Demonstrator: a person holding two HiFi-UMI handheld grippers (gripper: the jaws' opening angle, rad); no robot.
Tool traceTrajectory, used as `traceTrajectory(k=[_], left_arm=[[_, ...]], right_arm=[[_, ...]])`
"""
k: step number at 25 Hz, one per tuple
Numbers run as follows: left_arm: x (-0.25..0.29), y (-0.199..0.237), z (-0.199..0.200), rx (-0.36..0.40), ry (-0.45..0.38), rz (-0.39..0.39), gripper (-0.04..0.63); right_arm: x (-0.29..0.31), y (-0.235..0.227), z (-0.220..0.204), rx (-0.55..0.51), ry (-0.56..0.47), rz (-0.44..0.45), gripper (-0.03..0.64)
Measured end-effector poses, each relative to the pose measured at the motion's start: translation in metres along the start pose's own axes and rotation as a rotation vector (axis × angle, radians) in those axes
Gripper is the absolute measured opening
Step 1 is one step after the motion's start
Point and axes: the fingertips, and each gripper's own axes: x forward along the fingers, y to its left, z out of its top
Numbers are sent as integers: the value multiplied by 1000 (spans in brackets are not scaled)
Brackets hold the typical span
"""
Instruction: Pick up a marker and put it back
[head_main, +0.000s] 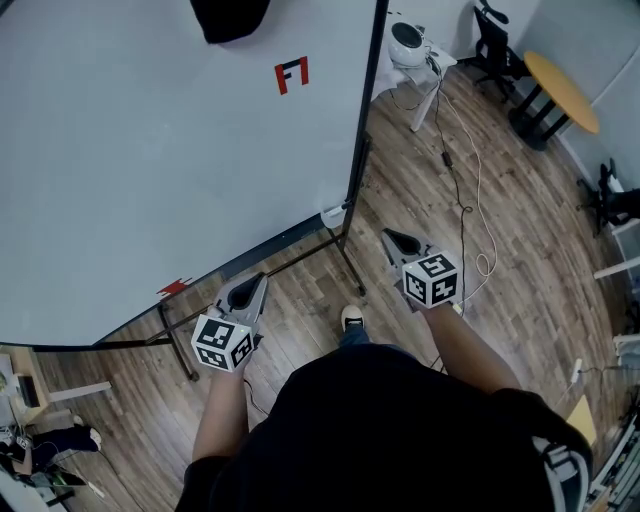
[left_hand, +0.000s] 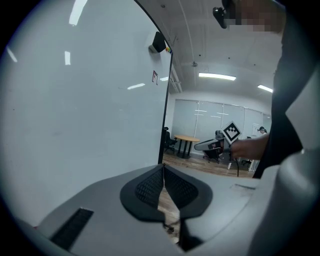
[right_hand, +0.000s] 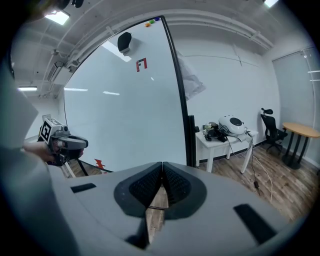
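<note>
A large whiteboard (head_main: 150, 170) on a wheeled stand fills the left of the head view. A small red thing (head_main: 175, 288), possibly a marker, lies at its lower edge and also shows in the right gripper view (right_hand: 99, 164). My left gripper (head_main: 250, 284) hangs just in front of that edge, to the right of the red thing, jaws shut and empty (left_hand: 163, 167). My right gripper (head_main: 392, 238) is right of the board's frame, over the floor, also shut with nothing held (right_hand: 162, 165). A black eraser (head_main: 230, 18) and a red mark (head_main: 291, 75) sit high on the board.
The stand's black legs (head_main: 345, 255) reach out over the wooden floor between the grippers. A white table (head_main: 410, 45) with devices stands behind the board, and cables (head_main: 470, 200) trail from it. A round yellow table (head_main: 562, 90) and office chair (head_main: 492, 35) are at the far right.
</note>
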Motion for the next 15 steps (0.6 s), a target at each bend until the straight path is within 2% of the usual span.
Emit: traceTrajectory(k=[8,15], left_arm=[[22,15,5,-11,11,25,14],[34,23,4,-5,40,48,14]], right_arm=[[42,-21,0,-20,31,18,-1],[78,-29,-10,-22,68,69,42]])
